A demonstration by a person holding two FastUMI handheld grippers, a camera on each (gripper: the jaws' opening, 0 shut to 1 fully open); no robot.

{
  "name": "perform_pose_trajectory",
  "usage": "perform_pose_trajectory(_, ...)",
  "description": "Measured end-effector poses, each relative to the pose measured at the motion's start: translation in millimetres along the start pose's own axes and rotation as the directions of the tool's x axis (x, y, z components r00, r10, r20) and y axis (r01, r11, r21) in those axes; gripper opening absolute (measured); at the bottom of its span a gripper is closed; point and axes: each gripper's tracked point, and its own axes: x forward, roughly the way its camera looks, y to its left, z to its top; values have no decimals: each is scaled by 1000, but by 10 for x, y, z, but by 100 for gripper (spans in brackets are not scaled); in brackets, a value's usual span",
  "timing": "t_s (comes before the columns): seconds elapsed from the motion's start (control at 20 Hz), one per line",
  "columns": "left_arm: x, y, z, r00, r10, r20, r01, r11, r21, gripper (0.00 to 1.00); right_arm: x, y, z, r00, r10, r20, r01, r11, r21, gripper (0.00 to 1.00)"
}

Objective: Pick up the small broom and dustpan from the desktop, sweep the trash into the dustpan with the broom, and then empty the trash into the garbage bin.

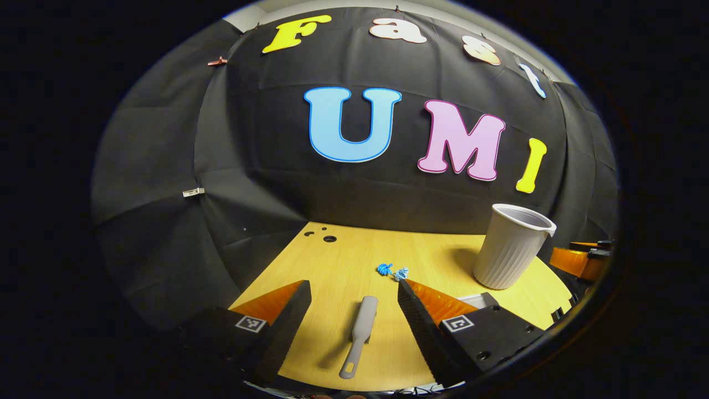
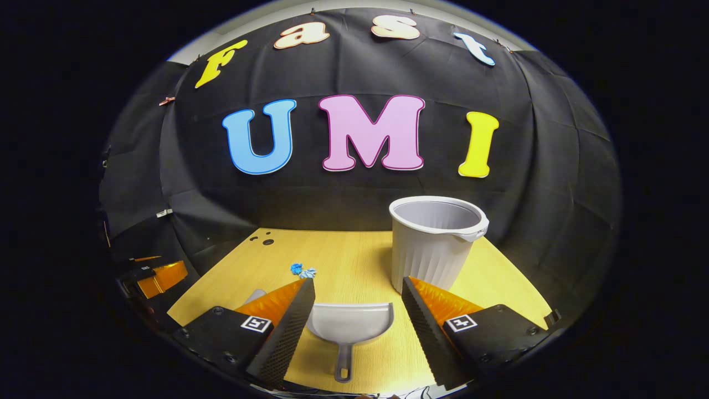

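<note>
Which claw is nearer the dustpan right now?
Right. The right claw is open with the dustpan lying on the desk between its fingers, handle toward the camera. The left claw is open over the broom, off to the dustpan's left.

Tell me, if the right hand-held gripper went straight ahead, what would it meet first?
Probably the dustpan, lying on the desk between its open fingers. Beyond it stands the bin, slightly to the right; depth is hard to judge.
</note>
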Motion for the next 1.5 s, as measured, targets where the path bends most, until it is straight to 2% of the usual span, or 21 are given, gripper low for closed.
perform_pose_trajectory(0.3,280,-11,-458,985,-20,-173,24,999,24,99,141,-3,-142,998,23,-50,-23,1000,11,98)
perform_pose_trajectory(0.55,518,47,-1031,934,-8,-358,27,999,48,99,294,-108,-299,994,36,-103,-32,999,41,98)
perform_pose_trajectory(0.8,615,98,-1829,822,20,-569,33,996,82,99,416,-352,-545,984,35,-173,-22,997,76,98)
perform_pose_trajectory(1.05,772,39,-2163,732,48,-680,38,993,112,100,594,-585,-750,968,39,-246,-18,996,84,99)
perform_pose_trajectory(1.2,861,35,-2319,650,91,-755,7,992,126,98,720,-660,-816,958,63,-279,-34,993,110,99)
perform_pose_trajectory(1.25,922,31,-2361,613,105,-783,0,991,133,97,732,-642,-876,949,83,-303,-49,992,116,99)
perform_pose_trajectory(1.3,959,4,-2396,590,94,-802,4,993,119,94,717,-600,-959,938,107,-331,-69,990,123,99)
perform_pose_trajectory(1.4,976,-53,-2406,549,66,-833,22,995,93,75,722,-496,-1066,920,140,-366,-90,985,150,99)
perform_pose_trajectory(1.45,981,-88,-2404,531,50,-846,36,996,82,72,717,-464,-1103,911,154,-382,-97,982,163,99)
perform_pose_trajectory(1.5,1002,-72,-2410,517,50,-854,51,995,90,59,736,-410,-1153,900,166,-402,-103,980,173,99)
